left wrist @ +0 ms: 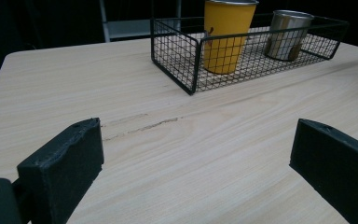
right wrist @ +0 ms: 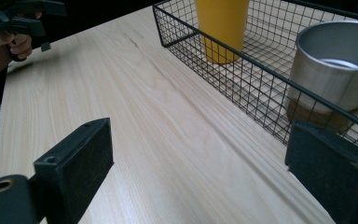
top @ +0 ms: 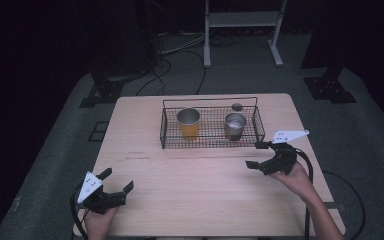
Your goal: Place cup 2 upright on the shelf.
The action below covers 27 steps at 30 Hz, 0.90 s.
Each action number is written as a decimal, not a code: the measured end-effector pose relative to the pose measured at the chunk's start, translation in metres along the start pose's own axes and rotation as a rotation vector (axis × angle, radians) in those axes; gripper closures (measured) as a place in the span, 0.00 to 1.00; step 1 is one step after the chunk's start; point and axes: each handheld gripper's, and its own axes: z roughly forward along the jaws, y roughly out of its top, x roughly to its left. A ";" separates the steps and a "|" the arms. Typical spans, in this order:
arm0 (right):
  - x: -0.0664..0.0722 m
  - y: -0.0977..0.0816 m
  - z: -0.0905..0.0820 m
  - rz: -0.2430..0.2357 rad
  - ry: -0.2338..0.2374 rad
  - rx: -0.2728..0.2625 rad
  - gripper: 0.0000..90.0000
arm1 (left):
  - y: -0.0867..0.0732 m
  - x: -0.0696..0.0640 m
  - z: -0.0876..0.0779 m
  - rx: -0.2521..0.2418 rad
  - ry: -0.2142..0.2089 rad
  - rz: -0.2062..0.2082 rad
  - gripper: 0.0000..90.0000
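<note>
The wire basket lies lengthwise across the table, holding two upright cups. The right gripper, jaws wide and empty, hovers just beside its near right corner. The left gripper is wide and empty too, well apart.

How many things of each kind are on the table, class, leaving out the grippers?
Wire basket: 1
Yellow cup: 1
Steel cup: 1
Small round dark thing behind the basket, too small to identify: 1
Total: 4

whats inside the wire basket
Two cups stand upright in the wire basket: a yellow cup toward its left and a metal cup toward its right, apart from each other. The yellow cup's inside can't be made out.
</note>
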 end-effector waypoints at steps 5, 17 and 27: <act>0.001 -0.008 -0.005 0.015 -0.006 -0.012 0.07 | 0.000 0.000 0.000 0.002 -0.001 0.002 0.02; 0.007 -0.023 -0.017 0.022 -0.023 -0.017 0.07 | 0.000 -0.001 0.001 0.007 -0.001 0.009 0.02; 0.012 -0.040 -0.028 0.037 -0.052 -0.033 0.07 | 0.000 -0.001 0.001 0.011 0.001 0.009 0.02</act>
